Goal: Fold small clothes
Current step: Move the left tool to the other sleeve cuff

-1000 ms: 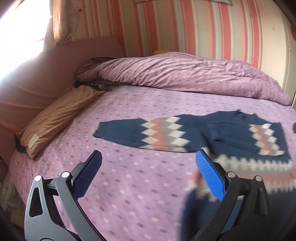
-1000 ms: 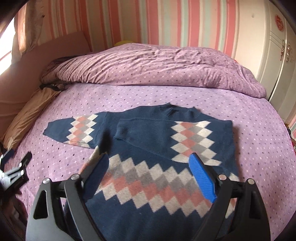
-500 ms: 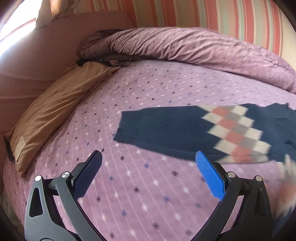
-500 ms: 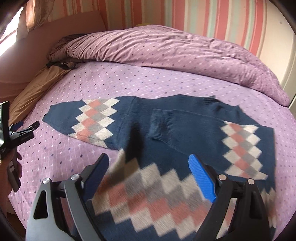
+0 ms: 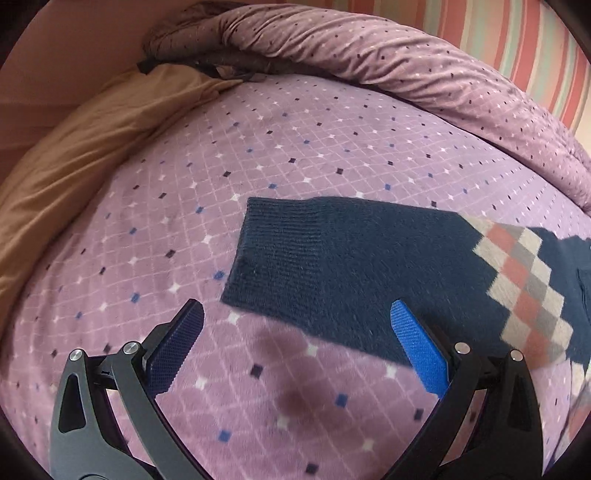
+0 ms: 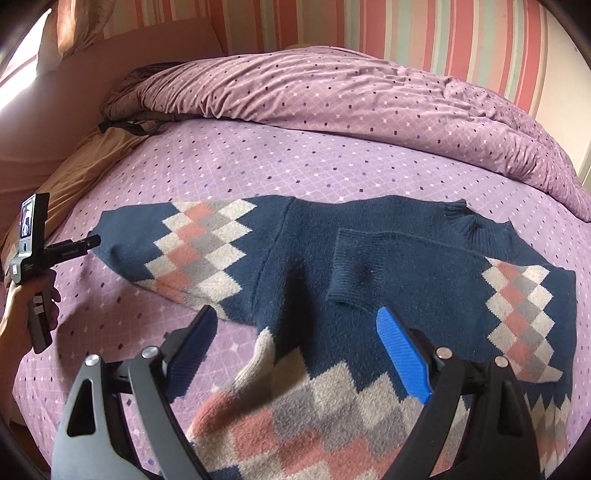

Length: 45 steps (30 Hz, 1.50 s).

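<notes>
Home bedroom. Bed (image 6: 295,170) with purple diamond-print sheet fills both views, matching duvet (image 6: 332,88) bunched along the far side, tan pillow (image 5: 85,147) by a pink padded headboard (image 6: 122,62). Pink/green striped wallpaper (image 6: 443,33) behind, curtain (image 6: 77,22) at a sunlit window on the left.

From the left wrist view the sweater (image 5: 369,266) runs off the right edge, so only one sleeve and a strip of its diamond pattern show, and that lower right corner is smeared with blur. From the right wrist view its hem drops out past the bottom edge behind the right gripper (image 6: 295,354). The left gripper (image 6: 79,247) is cut by the left edge there, fingers hidden. The tan pillow (image 5: 85,147) disappears under the rolled duvet (image 5: 388,62).
</notes>
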Each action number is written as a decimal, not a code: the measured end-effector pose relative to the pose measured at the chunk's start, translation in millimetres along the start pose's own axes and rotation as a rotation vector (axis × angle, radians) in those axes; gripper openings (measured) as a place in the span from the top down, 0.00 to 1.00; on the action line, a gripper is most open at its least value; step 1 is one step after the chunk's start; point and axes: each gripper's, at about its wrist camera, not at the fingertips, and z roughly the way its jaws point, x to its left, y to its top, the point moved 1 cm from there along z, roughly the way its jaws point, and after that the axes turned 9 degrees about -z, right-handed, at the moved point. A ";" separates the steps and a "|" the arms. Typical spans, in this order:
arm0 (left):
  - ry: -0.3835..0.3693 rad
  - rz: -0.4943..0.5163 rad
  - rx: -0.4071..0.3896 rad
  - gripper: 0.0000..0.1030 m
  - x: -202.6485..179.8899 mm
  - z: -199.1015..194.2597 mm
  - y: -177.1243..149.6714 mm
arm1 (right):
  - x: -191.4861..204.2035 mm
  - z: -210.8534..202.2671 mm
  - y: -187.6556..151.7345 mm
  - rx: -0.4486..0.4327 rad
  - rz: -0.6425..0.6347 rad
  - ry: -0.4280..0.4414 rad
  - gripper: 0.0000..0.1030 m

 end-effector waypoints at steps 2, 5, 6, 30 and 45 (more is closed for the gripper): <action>0.009 -0.006 0.009 0.03 2.4 6.8 2.2 | -3.1 3.2 0.2 0.004 0.002 -0.002 0.14; 0.029 0.025 0.035 0.03 0.4 18.3 0.4 | -6.3 7.4 0.3 0.007 0.006 -0.002 0.14; 0.035 0.032 0.039 0.03 0.7 20.9 -0.4 | -7.0 8.1 0.0 0.008 0.006 -0.002 0.14; 0.005 -0.027 0.029 0.91 -0.1 15.6 19.5 | -10.7 11.4 3.4 0.006 0.018 0.005 0.14; -0.019 -0.082 0.124 0.20 16.7 32.1 17.5 | -9.2 19.4 -4.3 0.020 0.012 0.017 0.14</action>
